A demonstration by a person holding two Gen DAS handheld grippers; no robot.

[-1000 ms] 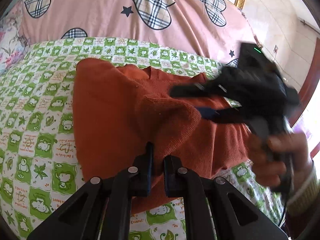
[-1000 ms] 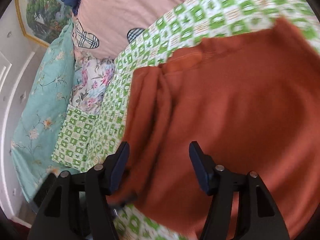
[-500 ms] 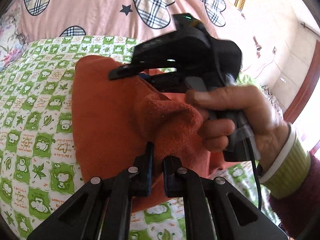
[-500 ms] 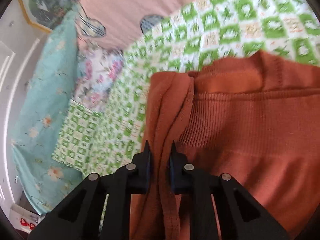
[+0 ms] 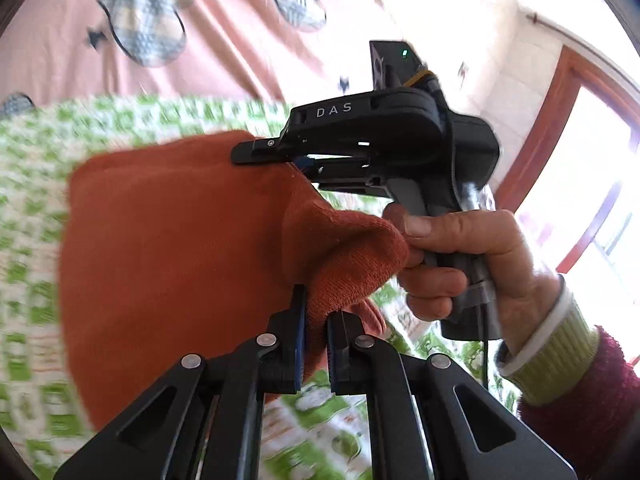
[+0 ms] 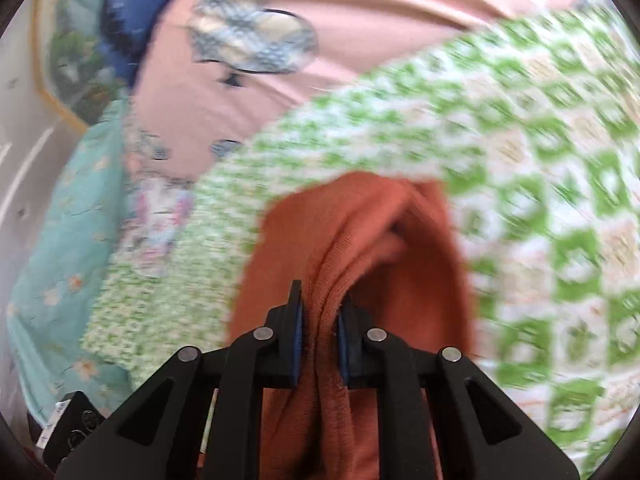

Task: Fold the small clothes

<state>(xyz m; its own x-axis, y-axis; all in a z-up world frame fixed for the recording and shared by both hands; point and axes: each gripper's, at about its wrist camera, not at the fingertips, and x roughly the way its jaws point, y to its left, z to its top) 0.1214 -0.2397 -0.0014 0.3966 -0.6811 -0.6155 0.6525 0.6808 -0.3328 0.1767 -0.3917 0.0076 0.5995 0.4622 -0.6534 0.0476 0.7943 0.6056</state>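
Left wrist view, nearest item first: my left gripper (image 5: pixel 316 320) is clamped on a thick bunched fold of the orange knit garment (image 5: pixel 180 248), with cloth filling the gap between its jaws. Right wrist view shows my right gripper (image 6: pixel 320 332) likewise pinched on a gathered edge of the same garment (image 6: pixel 360 248), several layers caught together. The garment hangs between the two grips, raised above the green checked blanket (image 5: pixel 36 208). Just beyond the left grip, the person's hand (image 5: pixel 460 264) holds the right tool close by.

Assessment: both backgrounds are blurred, so the lift is under way. To fold cleanly I should keep both grips level, draw them apart enough to take slack from the held edge, and lay the free end down on the blanket first. Risk: bunched layers may wrinkle the fold. Farther off lies the pink quilt (image 6: pixel 380 12).
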